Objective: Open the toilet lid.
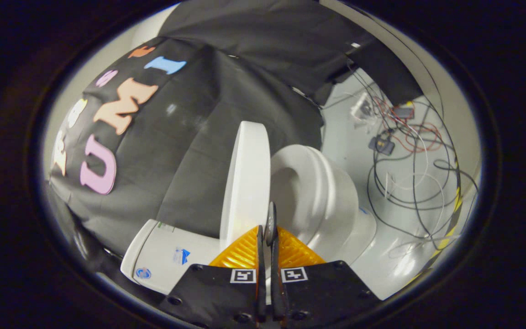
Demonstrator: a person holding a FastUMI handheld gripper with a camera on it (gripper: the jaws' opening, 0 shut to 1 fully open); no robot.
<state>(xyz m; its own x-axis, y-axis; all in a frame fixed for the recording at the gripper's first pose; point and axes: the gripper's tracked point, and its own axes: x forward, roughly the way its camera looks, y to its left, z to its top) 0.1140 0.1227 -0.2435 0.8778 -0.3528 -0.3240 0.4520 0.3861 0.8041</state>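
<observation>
Pressed together, gripper [266, 237] fingers, nothing pinched, tips touching or just off the edge of the toilet lid [246, 183]. Raised edge-on at 12 o'clock, probably nudged up from beneath. At 1 o'clock, bowl [318, 192] exposed. Farther, 2 o'clock, loose cables [409, 151] on the floor.

toilet lid [247, 183]: 1 | toilet seat [318, 192]: 1 | tank [167, 256]: 1 | fingers [244, 251]: 2
</observation>
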